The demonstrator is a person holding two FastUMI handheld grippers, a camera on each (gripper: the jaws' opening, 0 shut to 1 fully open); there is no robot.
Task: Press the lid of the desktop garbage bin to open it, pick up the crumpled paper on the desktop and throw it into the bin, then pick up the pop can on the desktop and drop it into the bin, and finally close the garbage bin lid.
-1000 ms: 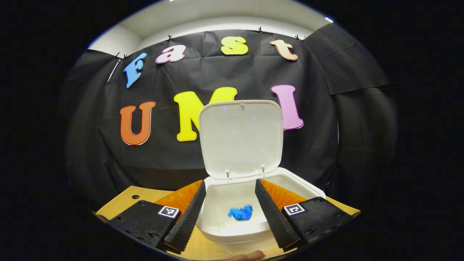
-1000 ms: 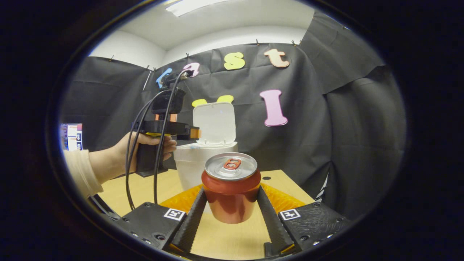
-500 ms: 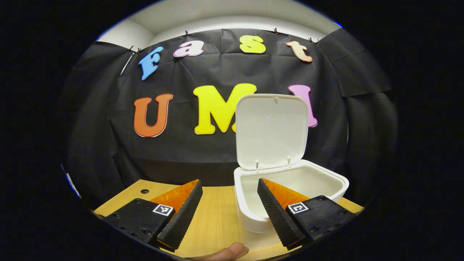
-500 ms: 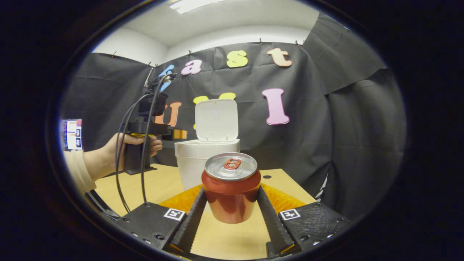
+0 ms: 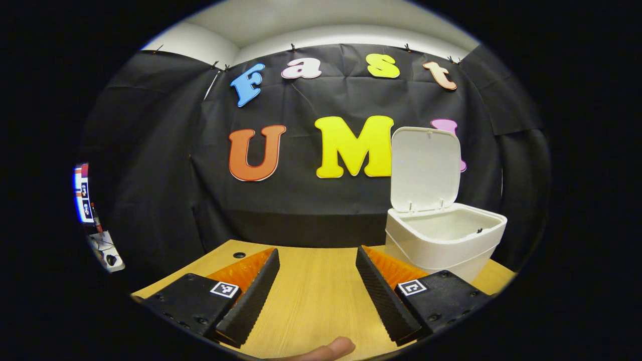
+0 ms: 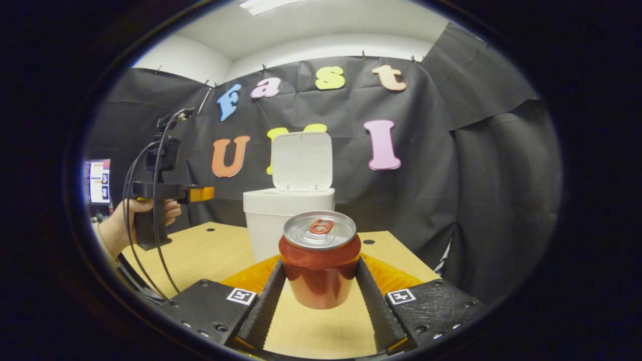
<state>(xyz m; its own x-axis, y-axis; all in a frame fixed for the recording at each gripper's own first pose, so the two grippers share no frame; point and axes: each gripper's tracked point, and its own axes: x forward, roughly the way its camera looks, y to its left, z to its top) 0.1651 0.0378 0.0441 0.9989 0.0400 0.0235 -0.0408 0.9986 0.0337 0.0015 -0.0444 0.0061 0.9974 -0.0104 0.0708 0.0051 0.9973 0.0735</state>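
The red aluminium pop can (image 6: 320, 265) is sitting clamped between the right gripper (image 6: 320, 301)'s fingers, above the wooden tabletop (image 6: 210, 250). The smooth wall is risking a slip; a low carry is risking clipping the white plastic bin (image 6: 287, 220)'s rim. The left gripper (image 5: 313, 296)'s fingers are standing apart, empty.

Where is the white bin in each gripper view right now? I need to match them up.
Left gripper view: white bin at right, beyond the left gripper.
Right gripper view: bin at centre, behind the pop can.
Shared landmark: its raised lid.
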